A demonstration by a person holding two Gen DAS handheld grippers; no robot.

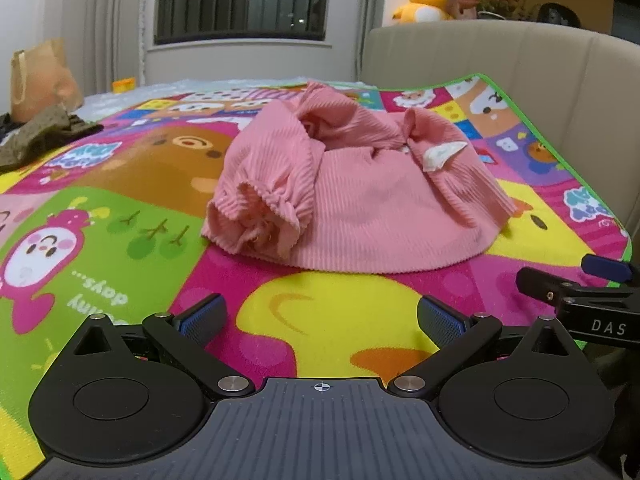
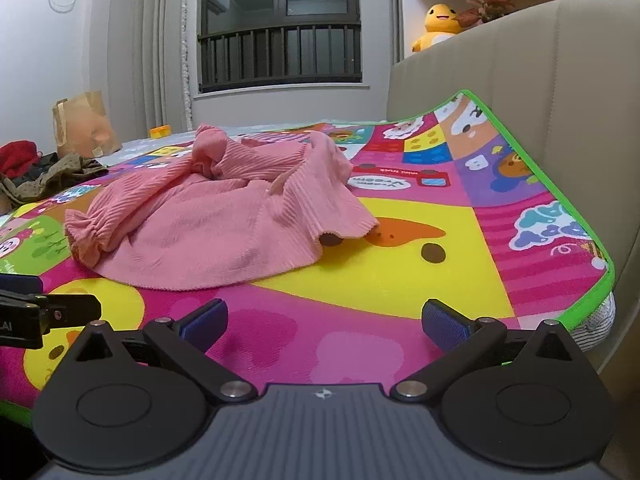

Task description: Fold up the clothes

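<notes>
A crumpled pink ribbed garment (image 1: 352,200) is seen heaped on a cartoon-printed play mat (image 1: 120,248), with both tongs released and empty.

In the left wrist view the garment lies at centre frame, its gathered cuff turned toward the lower left; the left gripper (image 1: 320,320) is held with its jaws spread wide over bare mat, apart from the fabric. In the right wrist view the garment is shown left of centre, and the right gripper (image 2: 324,324) is likewise spread, nothing between its blue pads (image 2: 444,326). A yellow plush toy (image 1: 424,0) is seen at upper right.
</notes>
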